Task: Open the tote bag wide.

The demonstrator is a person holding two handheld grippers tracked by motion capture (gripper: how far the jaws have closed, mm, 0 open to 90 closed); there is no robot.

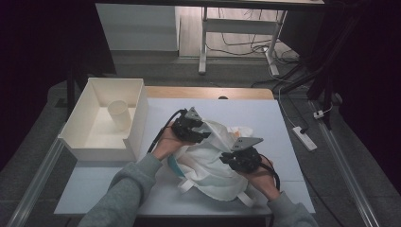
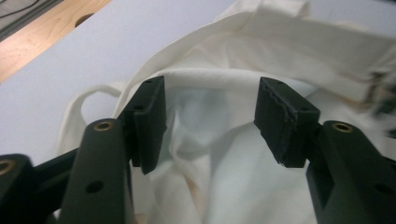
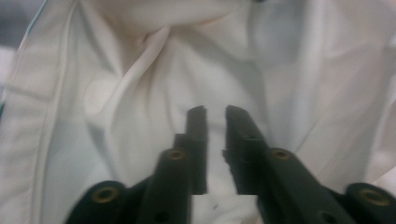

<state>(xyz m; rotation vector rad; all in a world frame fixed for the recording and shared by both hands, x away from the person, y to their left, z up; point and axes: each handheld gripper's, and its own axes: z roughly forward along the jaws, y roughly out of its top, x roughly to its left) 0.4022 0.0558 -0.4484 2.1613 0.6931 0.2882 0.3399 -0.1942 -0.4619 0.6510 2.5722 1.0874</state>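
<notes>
Two grippers over a white cloth bag on a pale table, in a dim room.

Pale sheet covering the table (image 1: 265,113), with a wooden edge (image 1: 208,92) at the far side; dark floor around, a power strip (image 1: 304,138) to the right, desk legs (image 1: 203,42) behind. At far left on the table, an open white box (image 1: 80,137) holding a paper cup (image 1: 119,115), well apart from the work. White cloth bag (image 1: 210,163) crumpled in the middle of the table, handle loops (image 1: 187,185) toward the near edge. Left gripper (image 2: 212,114) just above the bag's far-left part, jaws spread wide, nothing pinched, only folds of fabric beyond them. Right gripper (image 3: 215,119) over the bag's right side, jaws parted by a narrow gap, no fabric caught between, cloth close below.
</notes>
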